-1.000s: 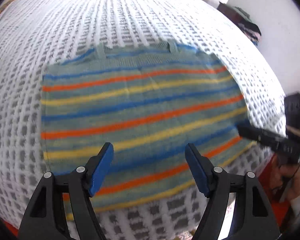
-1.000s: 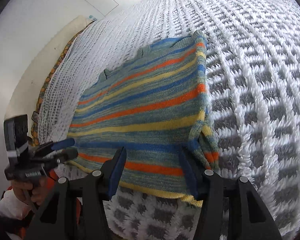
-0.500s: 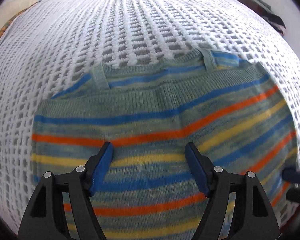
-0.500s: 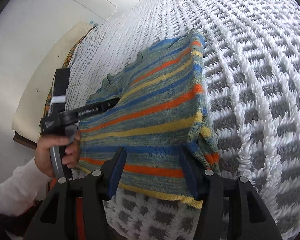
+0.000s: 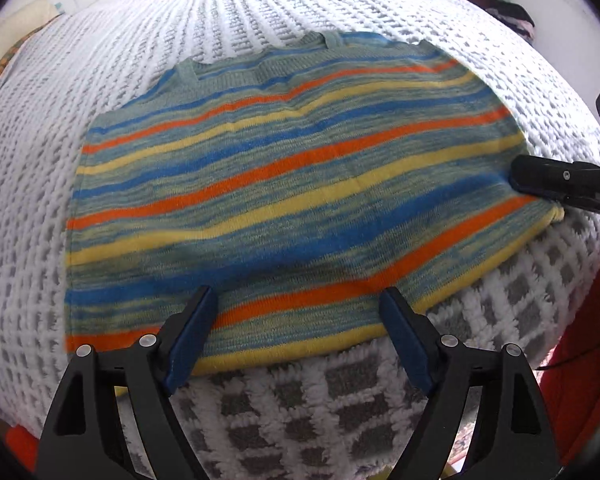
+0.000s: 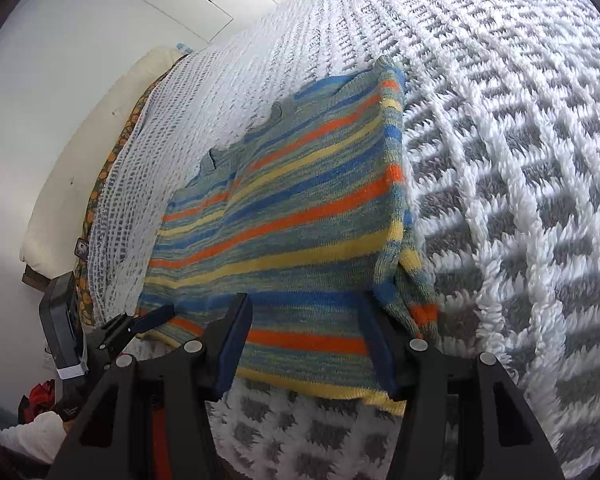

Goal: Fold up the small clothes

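Now the left gripper [image 5: 296, 332] points steeply down over the near hem of the striped top [image 5: 292, 184], jaws opening and wide, nothing clamped; the hem lies under the gap, not pressed by the pads. The right gripper [image 6: 304, 340] sits lower and flatter at the top's right corner. Its jaws stand at a middling width, with the folded edge lying between them; whether the pads actually press the knit, I cannot tell.

The top lies flat on the white-and-grey blanket [image 5: 260, 4], near the blanket's front edge. Knit, grey-green ground with blue, orange and yellow stripes, two shoulder straps at the far edge. Its right side is folded over on itself, so a doubled flap hangs at the right corner.

Against half a second ago: the left gripper has drawn back toward the hem and spread its jaws further. The right gripper has not shifted. The top lies the same.
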`<state>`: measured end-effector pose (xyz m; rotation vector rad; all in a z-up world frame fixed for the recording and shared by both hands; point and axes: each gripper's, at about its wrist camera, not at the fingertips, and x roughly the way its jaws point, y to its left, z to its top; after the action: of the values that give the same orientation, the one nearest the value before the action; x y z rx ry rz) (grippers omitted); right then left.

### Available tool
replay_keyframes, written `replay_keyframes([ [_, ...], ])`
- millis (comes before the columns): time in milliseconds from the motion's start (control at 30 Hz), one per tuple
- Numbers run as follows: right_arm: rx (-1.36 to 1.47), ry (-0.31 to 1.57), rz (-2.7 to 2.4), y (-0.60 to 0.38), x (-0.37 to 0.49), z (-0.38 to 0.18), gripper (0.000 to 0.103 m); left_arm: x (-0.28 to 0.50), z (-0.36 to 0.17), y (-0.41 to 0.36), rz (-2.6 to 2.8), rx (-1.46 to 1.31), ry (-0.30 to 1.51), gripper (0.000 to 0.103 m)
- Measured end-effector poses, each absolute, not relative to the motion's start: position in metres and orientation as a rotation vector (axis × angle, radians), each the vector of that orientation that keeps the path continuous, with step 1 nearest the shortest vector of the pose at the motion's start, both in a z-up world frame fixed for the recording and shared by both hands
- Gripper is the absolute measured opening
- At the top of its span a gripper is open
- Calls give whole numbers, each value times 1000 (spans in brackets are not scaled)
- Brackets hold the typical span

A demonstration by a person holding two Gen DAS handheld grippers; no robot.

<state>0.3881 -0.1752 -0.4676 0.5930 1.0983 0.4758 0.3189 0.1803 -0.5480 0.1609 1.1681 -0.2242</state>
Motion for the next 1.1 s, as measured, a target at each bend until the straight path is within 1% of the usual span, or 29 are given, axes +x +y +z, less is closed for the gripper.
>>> replay_keyframes([
  [567, 545, 1100, 463, -163, 385, -468, 57, 329, -550, 183, -237, 137, 1175, 86],
  [733, 592, 1105, 467, -167, 387, -467, 57, 323, -534, 198, -276, 41, 1160, 86],
  [900, 620, 1031, 448, -176, 379, -447, 60, 311, -509, 226, -167, 73, 1100, 86],
  [1000, 578, 984, 432, -175, 369, -433, 60, 308, -493, 247, -84, 94, 1042, 86],
  [1100, 523, 942, 410, -170, 358, -419, 60, 308, -492, 263, -32, 82, 1030, 86],
])
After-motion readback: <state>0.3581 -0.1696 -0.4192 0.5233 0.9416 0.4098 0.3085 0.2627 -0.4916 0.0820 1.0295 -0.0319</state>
